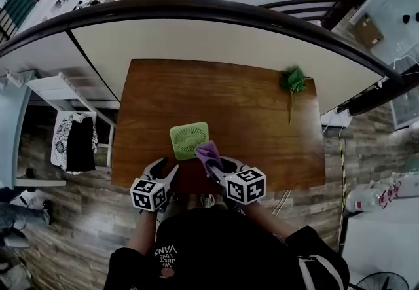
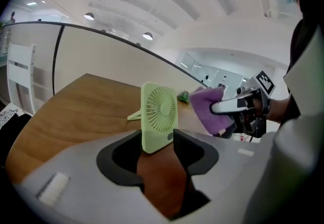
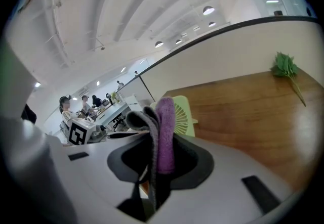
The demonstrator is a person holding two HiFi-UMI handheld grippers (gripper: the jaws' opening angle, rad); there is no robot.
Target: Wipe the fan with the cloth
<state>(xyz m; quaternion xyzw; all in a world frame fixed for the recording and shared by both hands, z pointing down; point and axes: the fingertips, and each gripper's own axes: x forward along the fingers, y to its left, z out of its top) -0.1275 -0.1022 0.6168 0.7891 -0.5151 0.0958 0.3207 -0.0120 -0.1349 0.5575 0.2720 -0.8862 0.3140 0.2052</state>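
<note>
A light green square fan (image 1: 189,140) stands propped on its kickstand near the front edge of the wooden table (image 1: 249,118). My right gripper (image 1: 211,163) is shut on a purple cloth (image 1: 207,150), which hangs at the fan's right front corner. In the right gripper view the cloth (image 3: 165,134) stands folded between the jaws of my right gripper (image 3: 159,142), with the fan (image 3: 183,115) just behind it. My left gripper (image 1: 167,169) is open, just short of the fan's left front. In the left gripper view the fan (image 2: 159,116) stands right beyond the left gripper (image 2: 157,140), and the cloth (image 2: 212,109) is at its right.
A green leafy sprig (image 1: 294,80) lies at the table's far right corner. A curved white partition (image 1: 216,40) with a dark rail runs behind the table. A white rack with dark clothing (image 1: 73,140) stands left of the table. People work at desks in the distance.
</note>
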